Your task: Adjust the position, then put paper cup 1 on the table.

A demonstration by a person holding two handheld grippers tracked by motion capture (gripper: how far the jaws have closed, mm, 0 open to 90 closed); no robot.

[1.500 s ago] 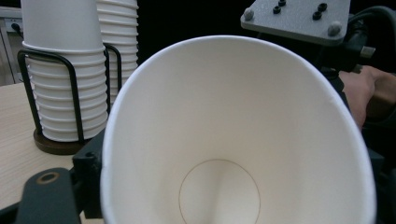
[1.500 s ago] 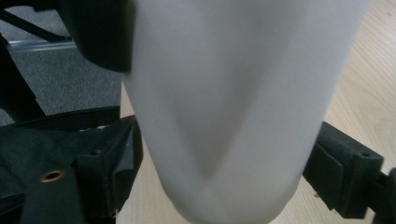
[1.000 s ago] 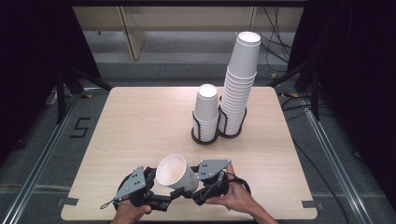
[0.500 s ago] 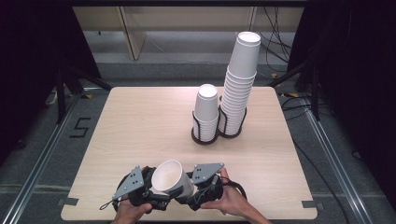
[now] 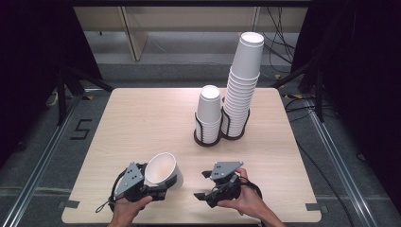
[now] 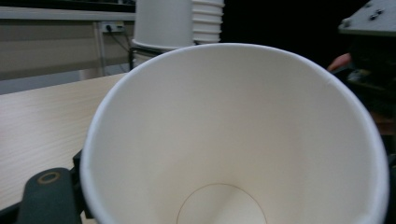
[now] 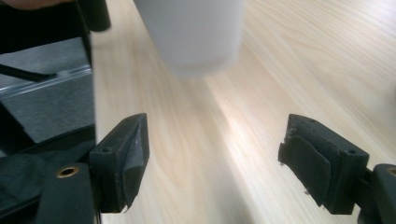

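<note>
1. Where my left hand [image 5: 126,208] comes in at the near edge of the table [image 5: 142,118], my left gripper [image 5: 156,189] holds a white paper cup [image 5: 163,171], its jaws closed on the cup's lower part.
2. Cup attitude in the high view: tilted, open mouth facing up and toward the far left, base toward my right gripper [image 5: 202,185]. Whether the cup touches the table I cannot tell.
3. My left gripper view looks straight into the cup [image 6: 233,140]: bare white inside, round bottom visible, rim close to the lens. One black jaw shows at the lower left, against the cup's outer wall.
4. My right gripper, held in my right hand [image 5: 246,201], sits just beside the cup's base, apart from it. Its jaws are spread wide with nothing between them.
5. My right gripper view confirms this: my right gripper [image 7: 212,163] has both pads well apart over bare wood, and the cup's base [image 7: 191,32] hangs ahead of them, blurred, clear of both pads.
6. Toward the far side of the table, a black wire holder [image 5: 220,135] carries two stacks of paper cups: a short stack [image 5: 209,111] on the left and a tall stack [image 5: 242,85] touching it on the right. Both are well apart from my grippers.
</note>
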